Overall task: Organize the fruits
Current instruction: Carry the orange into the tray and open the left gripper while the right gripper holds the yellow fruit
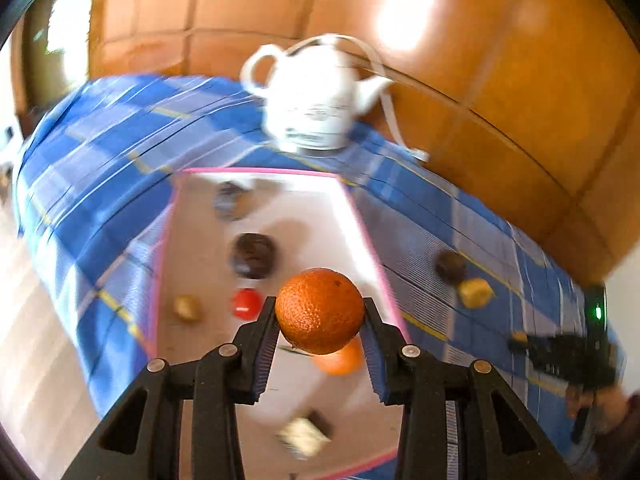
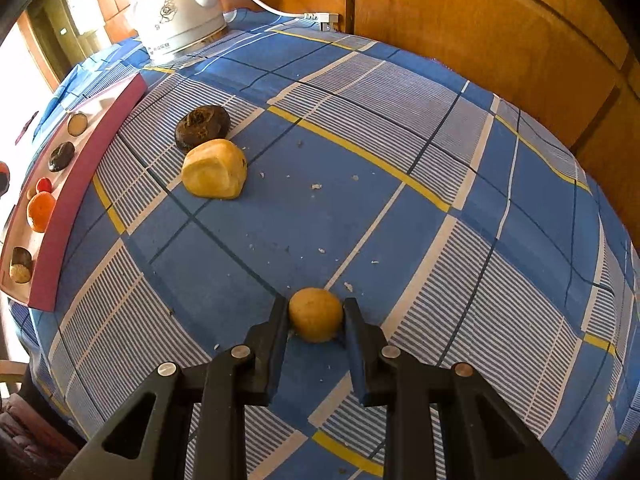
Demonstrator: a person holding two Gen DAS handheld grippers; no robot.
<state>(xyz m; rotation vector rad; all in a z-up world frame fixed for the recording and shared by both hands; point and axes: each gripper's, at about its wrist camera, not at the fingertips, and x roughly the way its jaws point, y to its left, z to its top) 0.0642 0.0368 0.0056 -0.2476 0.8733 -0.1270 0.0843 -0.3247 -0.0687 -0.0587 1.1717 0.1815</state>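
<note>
My left gripper (image 1: 319,305) is shut on an orange (image 1: 319,312) and holds it in the air over the pink-rimmed white tray (image 1: 260,171). Below it in the tray lie a second orange (image 1: 340,360), a small red fruit (image 1: 246,303), a small yellowish fruit (image 1: 187,308) and two dark fruits (image 1: 253,255). My right gripper (image 2: 316,305) points down at the blue checked cloth, shut on a small round yellow fruit (image 2: 316,316) that rests on the cloth. A dark fruit (image 2: 202,126) and a lumpy yellow fruit (image 2: 214,168) lie touching each other further out on the cloth.
A white kettle (image 1: 316,100) with its cord stands at the back of the table, behind the tray. Wooden cabinet doors (image 2: 480,40) close off the far side. The tray's pink wall (image 2: 76,200) runs along the left of the right wrist view. Crumbs dot the cloth.
</note>
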